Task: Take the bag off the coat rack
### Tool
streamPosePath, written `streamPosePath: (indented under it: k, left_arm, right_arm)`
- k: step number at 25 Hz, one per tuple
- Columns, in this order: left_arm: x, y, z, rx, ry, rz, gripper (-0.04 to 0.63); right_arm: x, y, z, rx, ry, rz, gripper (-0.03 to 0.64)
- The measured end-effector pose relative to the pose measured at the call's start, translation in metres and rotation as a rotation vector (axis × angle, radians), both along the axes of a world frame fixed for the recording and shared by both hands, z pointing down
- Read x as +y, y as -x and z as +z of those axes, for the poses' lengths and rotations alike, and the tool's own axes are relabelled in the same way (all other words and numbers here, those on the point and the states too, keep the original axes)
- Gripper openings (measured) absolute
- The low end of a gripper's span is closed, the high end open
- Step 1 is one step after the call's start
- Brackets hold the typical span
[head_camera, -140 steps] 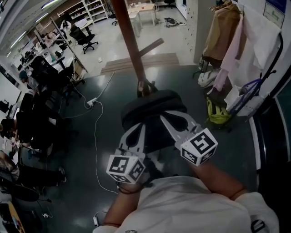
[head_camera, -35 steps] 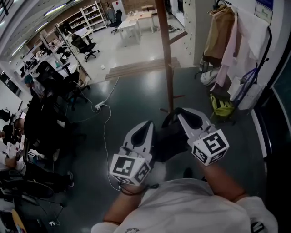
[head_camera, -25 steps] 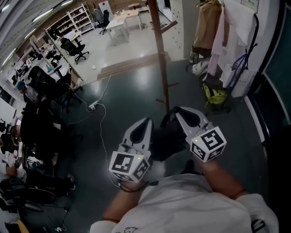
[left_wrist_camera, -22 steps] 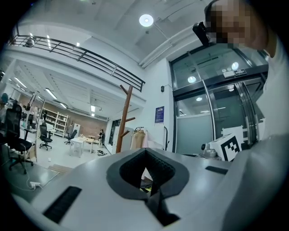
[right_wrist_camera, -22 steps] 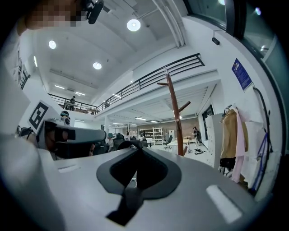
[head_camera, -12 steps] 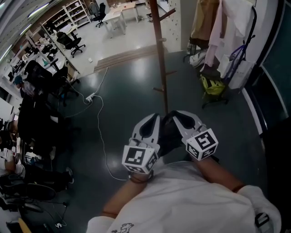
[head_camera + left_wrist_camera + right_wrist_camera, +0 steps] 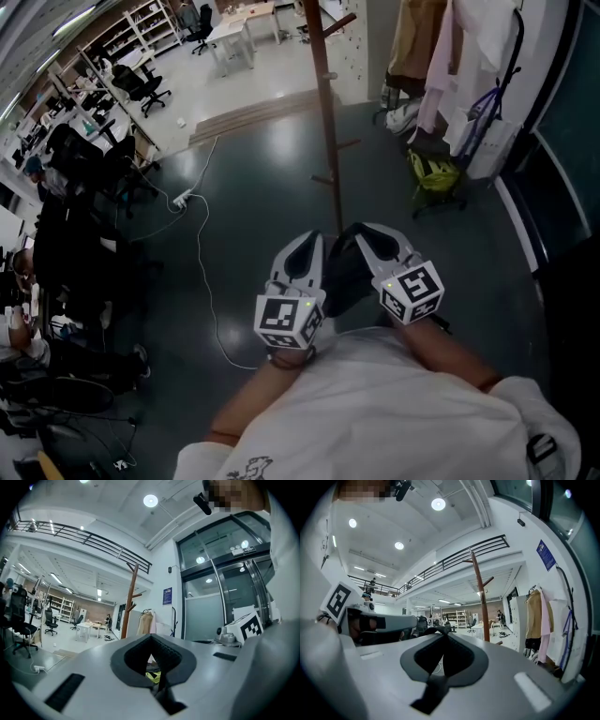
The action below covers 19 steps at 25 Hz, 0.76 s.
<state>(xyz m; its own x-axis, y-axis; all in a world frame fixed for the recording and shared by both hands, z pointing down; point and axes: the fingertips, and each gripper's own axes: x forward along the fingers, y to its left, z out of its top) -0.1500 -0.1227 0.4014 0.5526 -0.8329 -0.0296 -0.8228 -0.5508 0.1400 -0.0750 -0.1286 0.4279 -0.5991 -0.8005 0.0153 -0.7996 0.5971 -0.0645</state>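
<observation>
The black bag hangs low between my two grippers, just in front of the person's body, with only part of it showing. My left gripper and right gripper sit side by side, almost touching, each with its jaws closed on the bag's top. In the left gripper view the left gripper has its jaws together with a dark strip in the gap. The right gripper looks the same in its own view. The brown wooden coat rack stands bare, apart from the bag, ahead of both grippers.
Coats hang on a clothes rail at the right, with a yellow-green bag on the floor under it. A white cable and power strip cross the dark floor at the left. Office chairs and desks stand far left. A glass door is at the right.
Both grippers and the bag have drawn back from the coat rack toward the body. The grippers have come closer together, and the rack now stands clear of the bag.
</observation>
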Motion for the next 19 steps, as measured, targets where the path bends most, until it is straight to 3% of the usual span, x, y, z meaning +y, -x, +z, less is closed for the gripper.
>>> streamPosePath:
  k: [19]
  left_arm:
    - [0.005,-0.001,0.002,0.004,0.004,0.022,0.006]
  right_arm:
    - [0.001,0.000,-0.013,-0.016,-0.018,0.020,0.023]
